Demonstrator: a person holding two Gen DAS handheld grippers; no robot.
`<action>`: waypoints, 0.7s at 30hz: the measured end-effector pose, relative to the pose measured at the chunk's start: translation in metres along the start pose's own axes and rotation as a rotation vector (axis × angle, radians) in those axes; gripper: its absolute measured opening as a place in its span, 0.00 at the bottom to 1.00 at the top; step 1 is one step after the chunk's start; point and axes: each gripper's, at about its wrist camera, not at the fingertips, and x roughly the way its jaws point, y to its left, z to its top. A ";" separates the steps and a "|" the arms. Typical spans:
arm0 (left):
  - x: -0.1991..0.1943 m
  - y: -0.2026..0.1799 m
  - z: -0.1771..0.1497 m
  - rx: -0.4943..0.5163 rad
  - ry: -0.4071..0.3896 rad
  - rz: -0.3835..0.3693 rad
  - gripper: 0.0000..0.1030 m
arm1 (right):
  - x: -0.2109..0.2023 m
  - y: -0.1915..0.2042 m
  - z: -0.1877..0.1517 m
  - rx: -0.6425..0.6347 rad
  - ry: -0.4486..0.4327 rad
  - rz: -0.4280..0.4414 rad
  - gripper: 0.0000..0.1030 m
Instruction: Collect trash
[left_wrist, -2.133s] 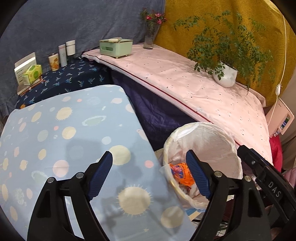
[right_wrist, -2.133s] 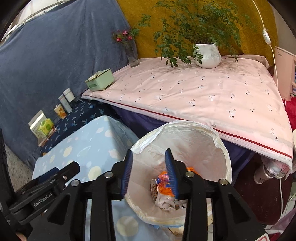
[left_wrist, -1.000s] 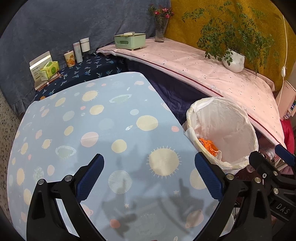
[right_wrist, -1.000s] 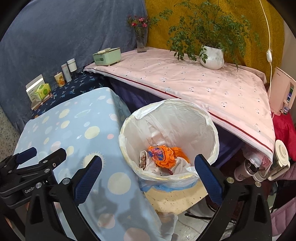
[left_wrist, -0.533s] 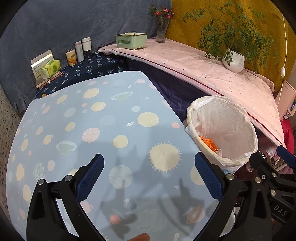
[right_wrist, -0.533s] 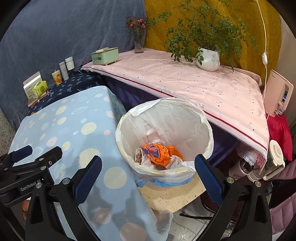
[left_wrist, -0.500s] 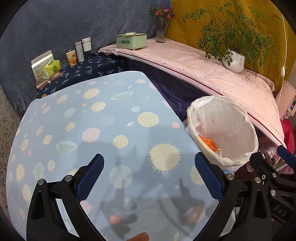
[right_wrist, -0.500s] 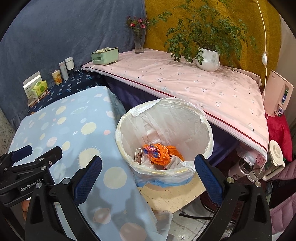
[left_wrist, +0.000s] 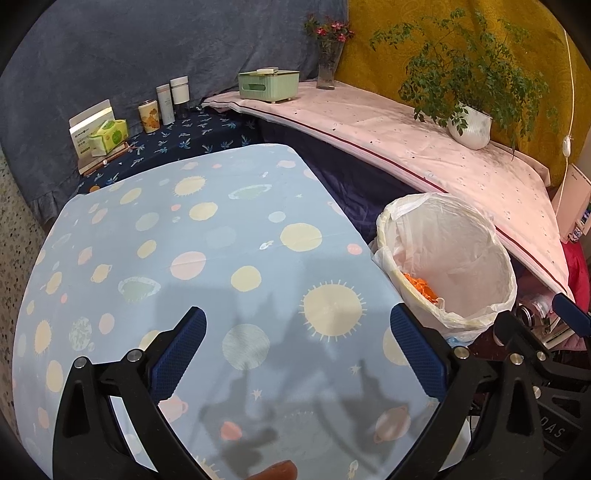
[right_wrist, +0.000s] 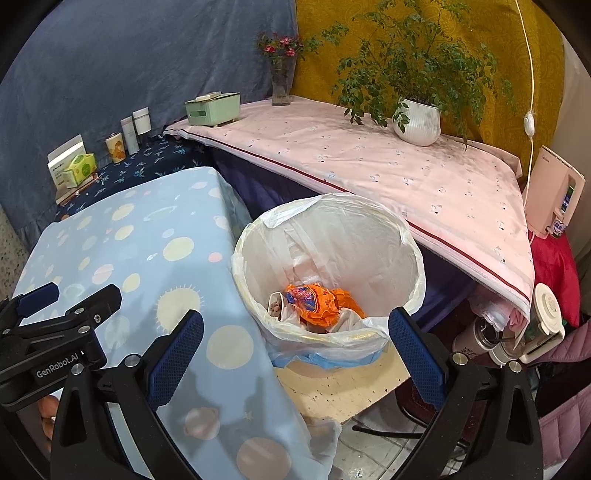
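Observation:
A round trash bin (right_wrist: 412, 243) lined with a white plastic bag stands beside the table; it also shows in the left wrist view (left_wrist: 495, 240). Inside lie a crumpled orange wrapper (right_wrist: 314, 299), white crumpled paper and a small cup. My left gripper (left_wrist: 297, 354) is open and empty, above the blue planet-print tablecloth (left_wrist: 207, 236). My right gripper (right_wrist: 295, 350) is open and empty, above the near rim of the bin. The left gripper's body (right_wrist: 55, 332) shows at the left of the right wrist view.
A pink-covered ledge (right_wrist: 369, 162) runs behind the bin, with a potted plant (right_wrist: 417, 118), a flower vase (right_wrist: 280, 81) and a green tissue box (right_wrist: 212, 107). Cans, bottles and a tissue pack (left_wrist: 107, 136) stand on a dark blue cloth. Bottles (right_wrist: 480, 336) sit right of the bin.
Both grippers have opened wide and pulled back and up from the bin. The orange wrapper now lies in the bin. In the last half second almost nothing has moved.

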 end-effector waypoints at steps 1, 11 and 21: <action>0.000 0.000 -0.001 -0.001 0.000 0.003 0.93 | 0.000 0.000 -0.001 -0.001 0.000 0.002 0.93; -0.001 0.001 -0.002 -0.008 0.002 0.007 0.93 | 0.000 0.001 -0.004 -0.002 0.000 -0.001 0.93; 0.000 -0.002 -0.004 -0.006 0.001 0.010 0.93 | 0.003 0.000 -0.005 -0.004 0.003 0.000 0.93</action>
